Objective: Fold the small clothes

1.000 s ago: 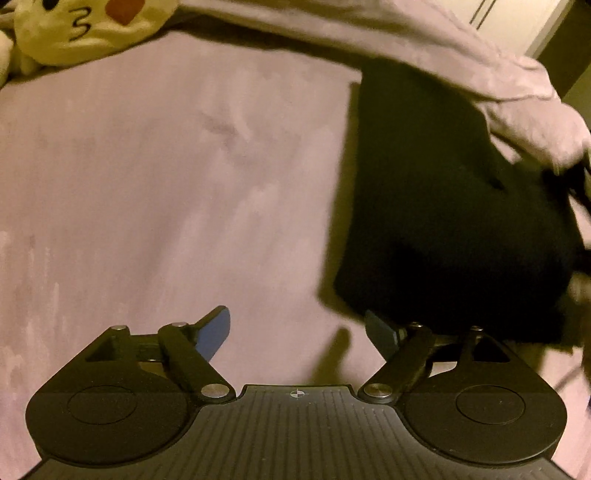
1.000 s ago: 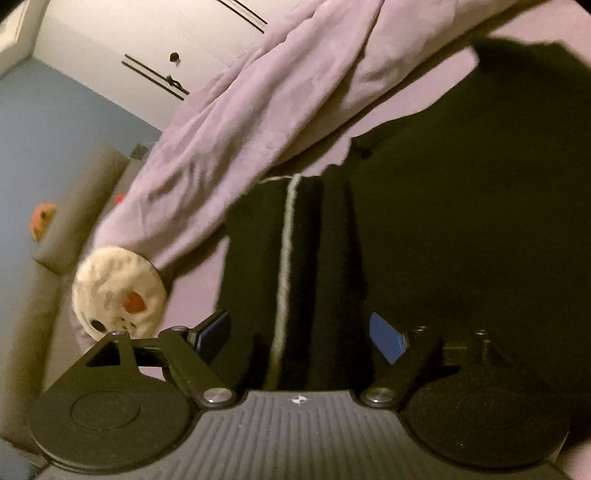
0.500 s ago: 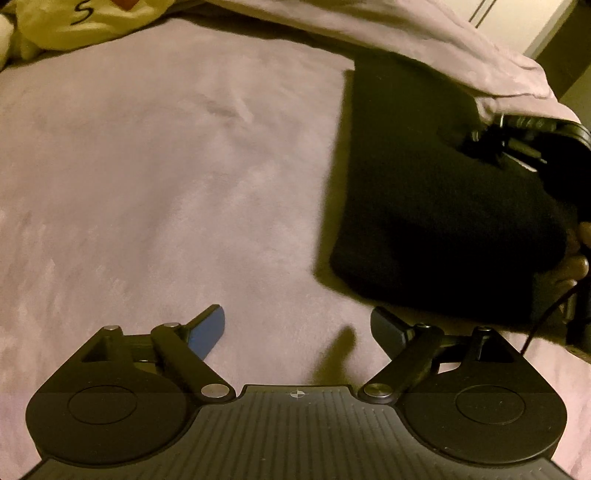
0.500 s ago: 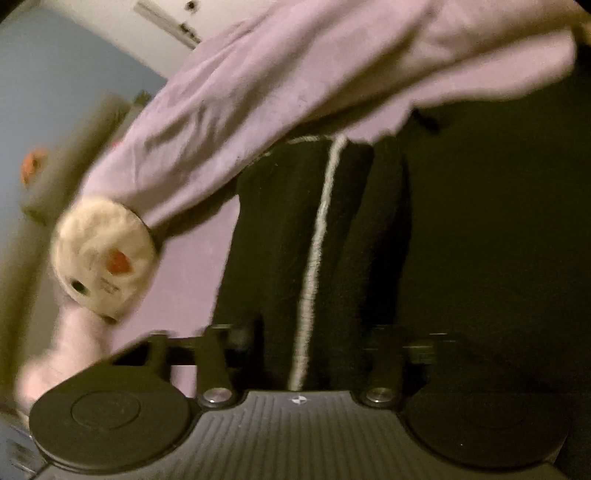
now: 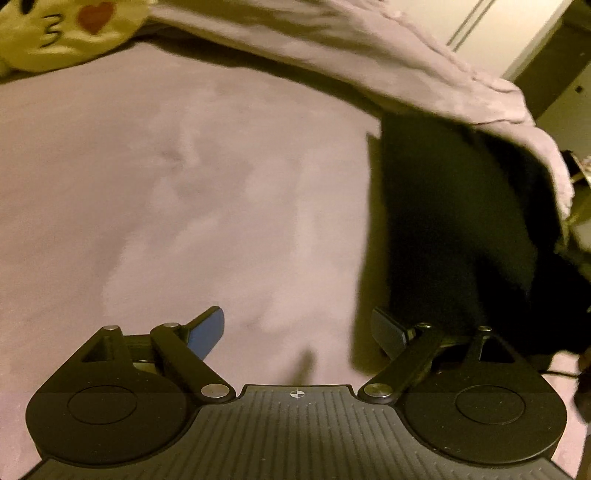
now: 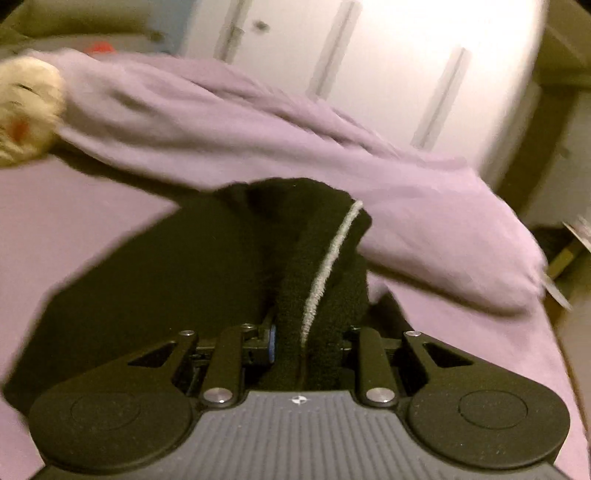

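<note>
A black garment (image 5: 454, 236) lies on the purple bedsheet (image 5: 184, 192) at the right of the left wrist view. My left gripper (image 5: 297, 330) is open and empty, low over the sheet just left of the garment's near edge. In the right wrist view my right gripper (image 6: 308, 341) is shut on a bunched part of the black garment (image 6: 317, 295) that has a white stripe (image 6: 325, 266), and holds it raised. The rest of the garment (image 6: 147, 288) spreads to the left on the sheet.
A rumpled purple blanket (image 5: 388, 62) lies along the far side and overlaps the garment's far end; it also shows in the right wrist view (image 6: 258, 136). A yellow plush toy (image 5: 62, 29) sits at the far left. White closet doors (image 6: 369, 62) stand behind the bed.
My right gripper has closed on the striped part of the garment and lifted it, swinging its view towards the closet. My left gripper stays open and has shifted only slightly.
</note>
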`<state>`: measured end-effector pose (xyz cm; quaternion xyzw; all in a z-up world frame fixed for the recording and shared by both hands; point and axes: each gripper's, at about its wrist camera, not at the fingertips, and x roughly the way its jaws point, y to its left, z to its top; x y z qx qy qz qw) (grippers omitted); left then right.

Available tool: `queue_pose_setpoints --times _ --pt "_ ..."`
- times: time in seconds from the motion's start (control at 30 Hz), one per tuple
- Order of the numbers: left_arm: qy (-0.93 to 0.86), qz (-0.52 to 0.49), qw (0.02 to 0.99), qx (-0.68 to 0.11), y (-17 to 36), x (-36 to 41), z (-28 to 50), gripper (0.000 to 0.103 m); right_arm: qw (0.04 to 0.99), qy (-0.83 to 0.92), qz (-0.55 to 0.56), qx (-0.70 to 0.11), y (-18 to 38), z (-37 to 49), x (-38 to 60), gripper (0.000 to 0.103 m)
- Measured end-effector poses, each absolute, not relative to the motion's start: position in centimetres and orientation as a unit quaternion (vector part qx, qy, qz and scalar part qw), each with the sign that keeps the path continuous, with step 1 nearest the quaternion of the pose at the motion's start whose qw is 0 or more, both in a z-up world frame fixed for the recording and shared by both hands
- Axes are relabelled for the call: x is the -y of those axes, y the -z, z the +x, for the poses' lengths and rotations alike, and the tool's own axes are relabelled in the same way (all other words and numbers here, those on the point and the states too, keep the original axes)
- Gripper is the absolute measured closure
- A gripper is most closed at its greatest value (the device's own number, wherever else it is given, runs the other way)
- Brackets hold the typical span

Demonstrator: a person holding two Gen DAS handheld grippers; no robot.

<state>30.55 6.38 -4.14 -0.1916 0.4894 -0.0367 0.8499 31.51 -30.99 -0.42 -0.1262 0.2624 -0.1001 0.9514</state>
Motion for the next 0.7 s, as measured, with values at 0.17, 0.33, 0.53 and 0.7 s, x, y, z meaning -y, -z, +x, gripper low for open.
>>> queue_pose_setpoints --times 0.17,0.33,0.53,0.7 --pt "0.077 -0.198 0.854 -0.475 3.8 -3.7 33.4 0.011 0.939 0.103 -0.114 -0.306 3.9 33.1 34.1 0.076" --pt "0.114 -0.223 0.841 -0.479 4.0 -1.8 36.3 0.009 0.944 0.137 -0.054 -0.294 1.7 31.2 36.8 0.033" --pt "0.141 -0.250 0.824 -0.488 4.8 -0.9 38.0 0.009 0.947 0.093 0.040 -0.304 0.2 25.7 39.2 0.033" --pt "0.150 -0.260 0.812 -0.501 5.5 0.1 38.9 0.007 0.929 0.031 0.173 -0.326 1.6 24.5 40.9 0.033"
